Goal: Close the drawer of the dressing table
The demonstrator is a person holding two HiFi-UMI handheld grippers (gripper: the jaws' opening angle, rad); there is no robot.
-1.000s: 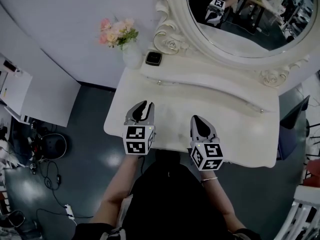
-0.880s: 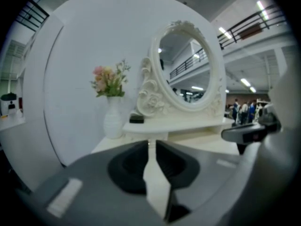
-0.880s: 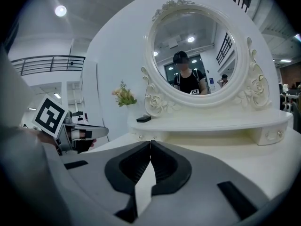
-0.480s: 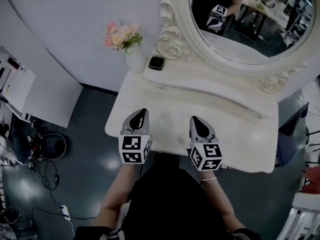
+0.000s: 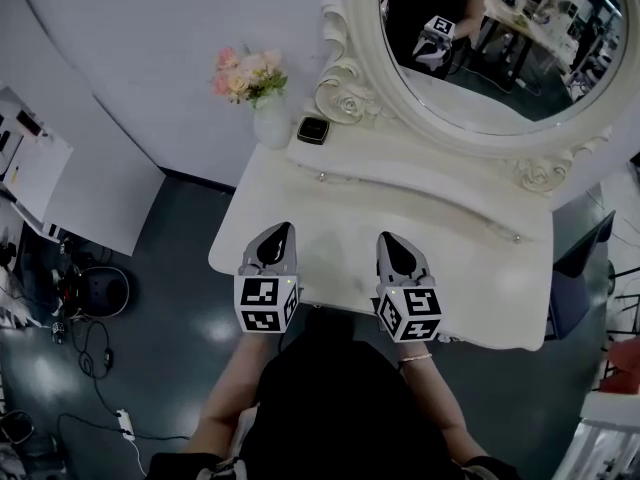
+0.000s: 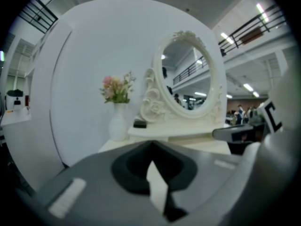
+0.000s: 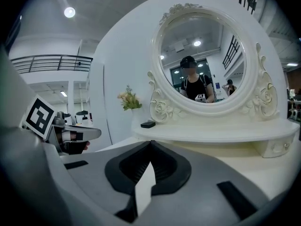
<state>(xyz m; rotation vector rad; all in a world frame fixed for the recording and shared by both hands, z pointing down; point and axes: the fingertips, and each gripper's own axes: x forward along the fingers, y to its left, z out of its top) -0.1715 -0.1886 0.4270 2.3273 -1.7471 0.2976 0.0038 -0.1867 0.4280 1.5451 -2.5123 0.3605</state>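
The left hand-held gripper (image 5: 279, 230) and the right hand-held gripper (image 5: 388, 238) hovered side by side over the near edge of the white, ornately carved dressing table (image 5: 455, 263). They pointed away from the person and tilted slightly downward. Each had its jaws pressed together with nothing between them. Both bare forearms reached forward from the body, the left (image 5: 232, 383) angled in and the right (image 5: 437, 393) straighter.

The drawer fronts with small knobs (image 5: 322, 177) sat in the raised shelf under the oval mirror (image 5: 480, 58), well beyond the grippers, and appeared flush. A white vase of pink flowers (image 5: 262, 103) stood just beside a small black box (image 5: 313, 129) at the shelf's left end.
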